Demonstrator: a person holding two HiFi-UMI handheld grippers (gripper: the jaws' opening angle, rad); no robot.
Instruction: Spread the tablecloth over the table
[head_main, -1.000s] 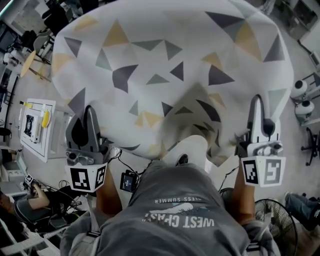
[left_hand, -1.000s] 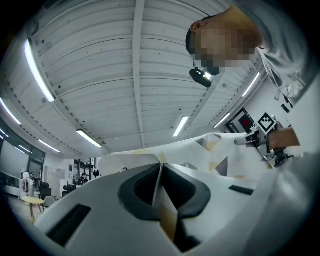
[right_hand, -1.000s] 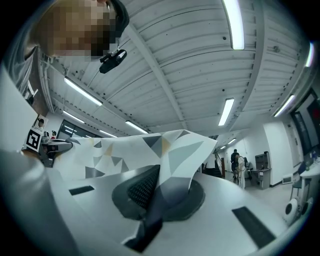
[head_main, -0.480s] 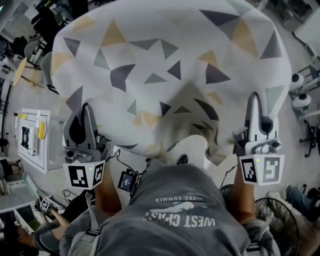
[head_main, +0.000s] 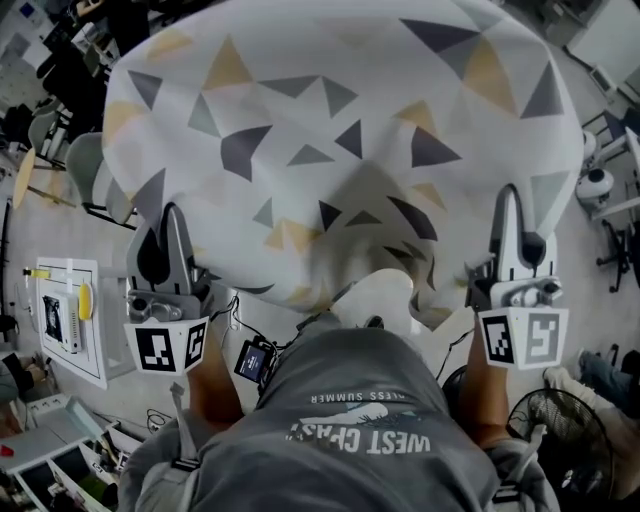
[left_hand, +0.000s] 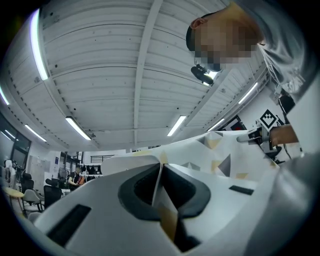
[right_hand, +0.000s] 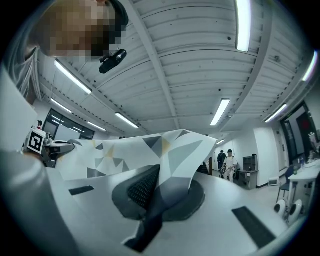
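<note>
at the far left of the head view a white board (head_main: 72, 318) lies on the floor (head_main: 40, 230) with a small yellow item (head_main: 86, 300) on it, and a grey chair (head_main: 85, 168) stands further up.

the left tongs (head_main: 172, 222) point away from the person, their marker cube (head_main: 166, 345) nearest the body. in the left gripper view the left tongs (left_hand: 161, 192) are pressed together on a thin edge of the tablecloth (left_hand: 220, 152), which stands up between the dark pads.

the tablecloth (head_main: 330, 130), white with grey and yellow triangles, is stretched wide in front of the person from one pair of tongs to the other and covers whatever is below it. its near edge sags and wrinkles in the middle, just above the person's grey t-shirt (head_main: 350, 430). a small dark device (head_main: 254, 362) hangs by the waist.

the right tongs (head_main: 511, 212), with their own marker cube (head_main: 522, 338), point the same way. in the right gripper view the right tongs (right_hand: 149, 197) are clamped tight on a corner of the tablecloth (right_hand: 165, 150), which rises over them against the ceiling lights (right_hand: 220, 111).

a floor fan (head_main: 548, 432) sits at the lower right, and two people (right_hand: 227, 162) stand far off in the right gripper view.
</note>
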